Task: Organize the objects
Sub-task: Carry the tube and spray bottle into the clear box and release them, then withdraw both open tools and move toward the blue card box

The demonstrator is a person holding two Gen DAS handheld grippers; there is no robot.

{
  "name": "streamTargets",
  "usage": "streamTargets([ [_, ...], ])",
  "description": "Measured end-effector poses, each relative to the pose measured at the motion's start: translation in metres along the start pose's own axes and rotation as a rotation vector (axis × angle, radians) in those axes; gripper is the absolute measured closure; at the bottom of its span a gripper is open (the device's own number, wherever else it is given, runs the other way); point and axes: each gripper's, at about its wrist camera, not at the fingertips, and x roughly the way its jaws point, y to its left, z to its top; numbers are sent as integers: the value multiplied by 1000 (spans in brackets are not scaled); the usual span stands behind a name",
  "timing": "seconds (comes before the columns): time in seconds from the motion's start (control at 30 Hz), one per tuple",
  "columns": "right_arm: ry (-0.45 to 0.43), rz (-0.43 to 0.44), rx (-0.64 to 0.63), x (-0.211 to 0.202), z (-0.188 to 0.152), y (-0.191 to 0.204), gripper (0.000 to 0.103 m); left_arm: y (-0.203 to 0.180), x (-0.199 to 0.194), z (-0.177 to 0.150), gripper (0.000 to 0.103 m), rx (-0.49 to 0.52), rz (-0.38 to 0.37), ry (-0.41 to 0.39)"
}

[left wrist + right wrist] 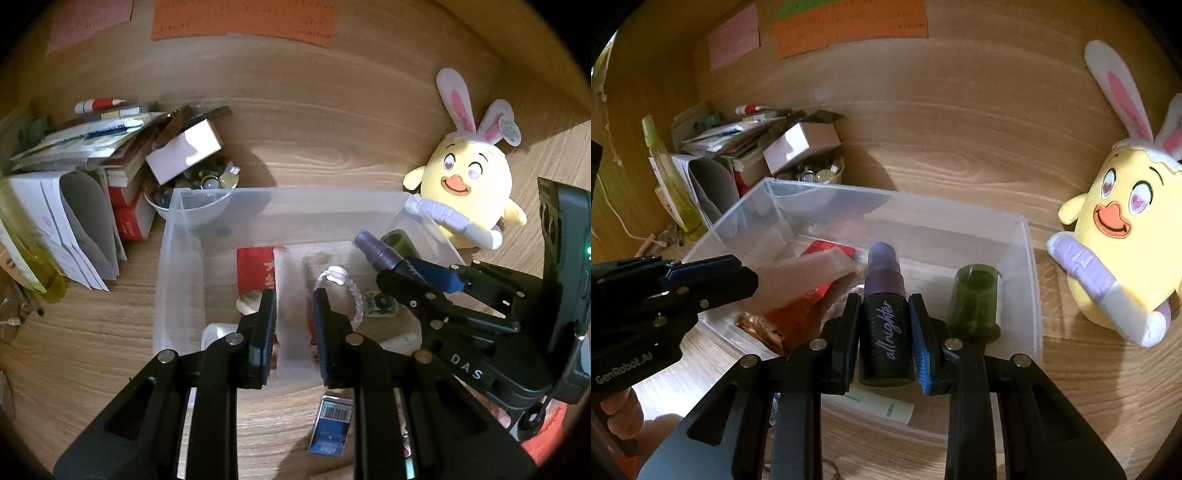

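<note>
A clear plastic bin (177, 258) (1032, 280) sits on the wooden desk and holds several small items. My left gripper (294, 314) is shut on a translucent white packet (293, 295), held over the bin; the packet also shows in the right wrist view (809, 273). My right gripper (884, 321) is shut on a dark purple spray bottle (884, 314) labelled "all nighter", held over the bin's near side; the bottle also shows in the left wrist view (384, 254). A dark green cup (975, 299) stands in the bin beside the bottle.
A yellow plush chick with bunny ears (469, 184) (1123, 243) stands right of the bin. Stacked books, papers and a white box (184, 147) crowd the far left, with a bowl of trinkets (199, 192). A blue box (330, 424) lies before the bin.
</note>
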Motion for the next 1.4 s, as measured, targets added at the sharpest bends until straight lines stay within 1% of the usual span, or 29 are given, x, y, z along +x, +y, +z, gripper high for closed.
streamTargets([
  [0.27,21,-10,-1,4,0,2,79,5,-5,-1,83,-26,0,0],
  [0.33,17,-12,-2,2,0,3,74,6,-8,-1,83,-34,-2,1],
  [0.4,2,-18,-4,-2,-1,4,62,7,-12,-2,83,-41,-5,0],
  [0.5,-18,-31,-19,-10,1,8,59,8,-22,-2,83,-41,1,-14],
  [0.53,-25,-32,-23,-13,2,9,59,8,-26,-2,81,-40,6,-20],
  [0.6,-42,-37,-32,-21,3,12,54,9,-34,-2,70,-43,9,-34],
  [0.67,-61,-43,-43,-29,3,15,50,9,-43,-3,65,-44,9,-52],
  [0.73,-85,-50,-55,-38,3,18,45,8,-53,-4,61,-39,16,-70],
  [0.77,-96,-53,-60,-43,3,19,41,8,-56,-5,58,-38,19,-76],
  [0.8,-105,-54,-65,-47,2,20,40,8,-60,-6,53,-38,21,-81],
  [0.93,-125,-55,-76,-62,-3,24,37,5,-75,-13,46,-28,29,-102],
  [1.0,-134,-65,-80,-68,-8,26,31,4,-80,-17,38,-21,34,-103],
  [1.07,-139,-72,-83,-73,-13,26,29,4,-84,-22,35,-17,41,-104],
  [1.2,-133,-77,-85,-78,-24,26,29,4,-88,-33,29,-1,67,-98],
  [1.4,-98,-68,-70,-76,-43,22,29,8,-89,-49,28,-1,70,-64],
])
